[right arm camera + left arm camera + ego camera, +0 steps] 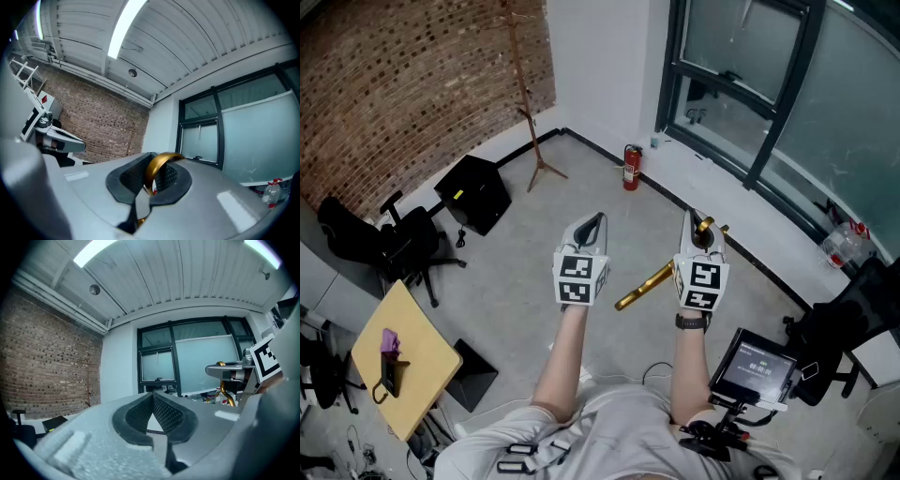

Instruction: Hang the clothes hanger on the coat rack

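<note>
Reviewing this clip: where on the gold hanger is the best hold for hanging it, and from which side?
Likely the neck just under the hook, approached from the person's side, as the right gripper does. The hook's curve stands free above the jaws for the coat rack, while the hanger body hangs beneath.

A red fire extinguisher [631,167] is seen against the white wall, near the window [750,66]. A black case [474,192] is laid on the floor below the brick wall [403,84]. A purple object [390,340] (too small to identify) is set on the wooden table [427,366].

Coat rack [534,141] well beyond clothes hanger [645,286]
</note>
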The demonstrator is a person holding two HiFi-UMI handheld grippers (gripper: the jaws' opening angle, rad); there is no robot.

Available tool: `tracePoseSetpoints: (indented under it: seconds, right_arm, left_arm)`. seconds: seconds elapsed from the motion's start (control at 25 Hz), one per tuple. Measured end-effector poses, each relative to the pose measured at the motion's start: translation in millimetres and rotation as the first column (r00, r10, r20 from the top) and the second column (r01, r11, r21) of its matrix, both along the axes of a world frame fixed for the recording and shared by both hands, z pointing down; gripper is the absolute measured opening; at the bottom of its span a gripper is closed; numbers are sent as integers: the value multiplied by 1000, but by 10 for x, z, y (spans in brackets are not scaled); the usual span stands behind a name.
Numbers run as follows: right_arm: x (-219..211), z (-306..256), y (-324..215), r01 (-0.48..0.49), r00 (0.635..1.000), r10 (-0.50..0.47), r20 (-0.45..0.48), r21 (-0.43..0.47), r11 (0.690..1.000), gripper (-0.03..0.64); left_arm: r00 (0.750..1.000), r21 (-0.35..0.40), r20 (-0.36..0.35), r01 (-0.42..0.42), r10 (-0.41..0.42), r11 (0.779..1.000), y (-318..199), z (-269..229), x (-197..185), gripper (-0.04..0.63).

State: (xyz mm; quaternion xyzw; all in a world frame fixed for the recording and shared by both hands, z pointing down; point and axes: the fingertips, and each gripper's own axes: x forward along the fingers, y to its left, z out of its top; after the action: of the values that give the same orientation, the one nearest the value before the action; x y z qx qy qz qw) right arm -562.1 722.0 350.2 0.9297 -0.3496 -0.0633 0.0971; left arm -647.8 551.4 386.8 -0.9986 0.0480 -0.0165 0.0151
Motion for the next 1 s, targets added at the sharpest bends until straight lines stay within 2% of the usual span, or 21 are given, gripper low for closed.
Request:
tracePoseSetpoints:
  seconds: [0.16,0.36,0.52,0.68,0.8,1.0]
  right_arm:
    - [-64,-23,-353,26,999,-26,-37,-16,1000,3]
    - [-215,1,-639,24,999,-25,-37,-13,1000,3]
    - [-376,133,-881,38,999,-38,14,5,999,3]
    - [-448,385,-1034,62,996,-58,75,-48,997,3]
    - [-433,482,-1130,77,993,-69,99,-80,994,3]
    - [-212,602,-1323,101,989,-91,120,-81,992,3]
  left_arm:
    - [1000,-22,-17,-3,3,1000,-260,8,-40,0]
    - [1000,-23,-16,-10,10,1000,-538,76,-180,0]
    - [1000,-60,-17,-24,23,998,-737,142,-326,0]
    - [1000,-112,10,-28,29,993,-806,343,-333,0]
    - [999,-138,18,-38,41,990,-831,418,-298,0]
    - [999,-144,19,-29,32,989,-983,484,-143,0]
